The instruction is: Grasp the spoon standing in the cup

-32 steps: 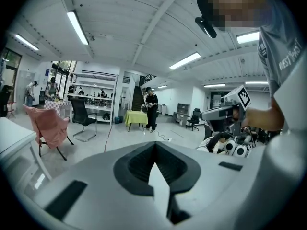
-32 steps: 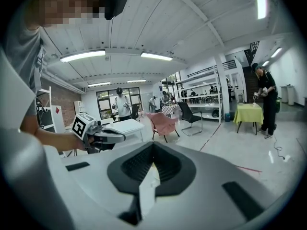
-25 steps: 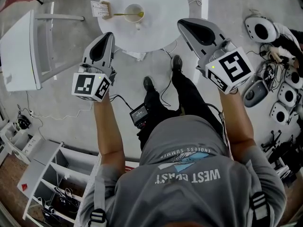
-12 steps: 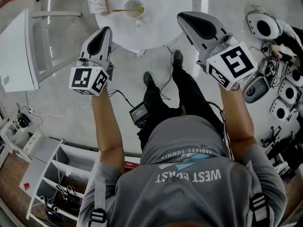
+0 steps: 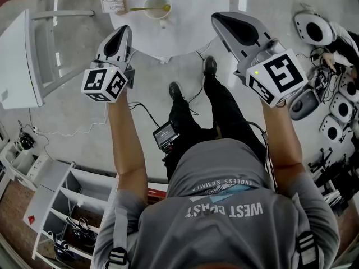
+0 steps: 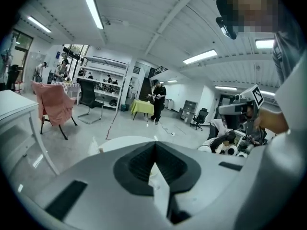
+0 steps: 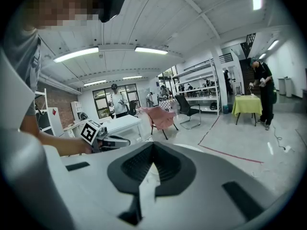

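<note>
In the head view a pale cup (image 5: pixel 157 7) stands on the round white table (image 5: pixel 190 10) at the top. A golden spoon (image 5: pixel 147 8) leans out of the cup toward the left. My left gripper (image 5: pixel 125 29) hovers at the table's near left edge, short of the cup, its jaws shut and empty. My right gripper (image 5: pixel 215 17) hangs over the table's right side, jaws also together with nothing in them. In the left gripper view the jaws (image 6: pixel 154 150) meet in a seam with the table (image 6: pixel 120 142) beyond. The right gripper view shows closed jaws (image 7: pixel 153 152) too.
A small card (image 5: pixel 112 3) lies on the table left of the cup. A white chair (image 5: pixel 28 60) stands to the left, white shelving (image 5: pixel 50 206) at lower left. Headsets and cables (image 5: pixel 331 94) crowd the floor at right. My feet (image 5: pixel 208 69) stand just before the table.
The left gripper has sunk and shifted slightly left in the head view. Table and cup sit a little higher in the frame. Both pairs of jaws stay together.
</note>
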